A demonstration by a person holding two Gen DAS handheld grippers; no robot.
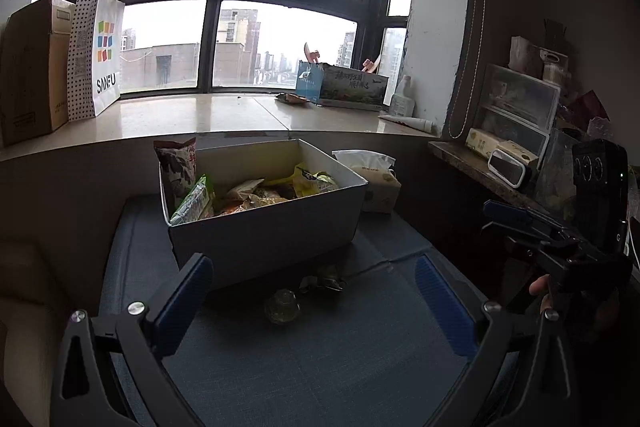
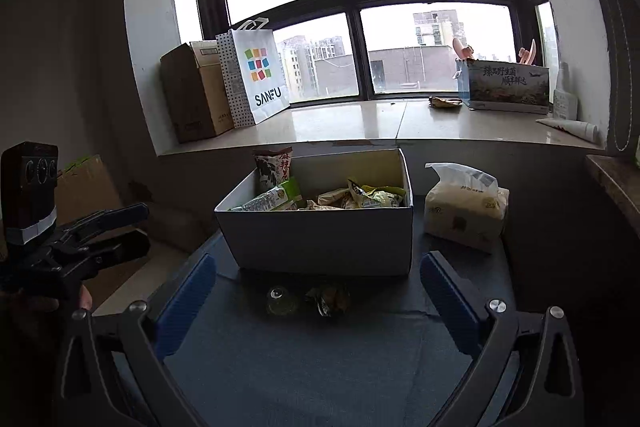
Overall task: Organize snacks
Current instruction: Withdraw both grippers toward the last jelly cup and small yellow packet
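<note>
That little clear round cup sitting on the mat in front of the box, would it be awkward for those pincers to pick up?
Probably somewhat. The clear cup looks round and glossy, so it may slip or roll if nudged. It looks small beside the crumpled wrapper, so likely light. Both the left gripper and right gripper are open wide, enough to straddle it.

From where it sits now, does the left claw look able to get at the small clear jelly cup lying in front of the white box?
Probably yes. The left claw is open, and the jelly cup lies on the blue mat between its fingers' line, nothing covering it. The crumpled wrapper sits close beside it, and the white box stands just behind.
</note>
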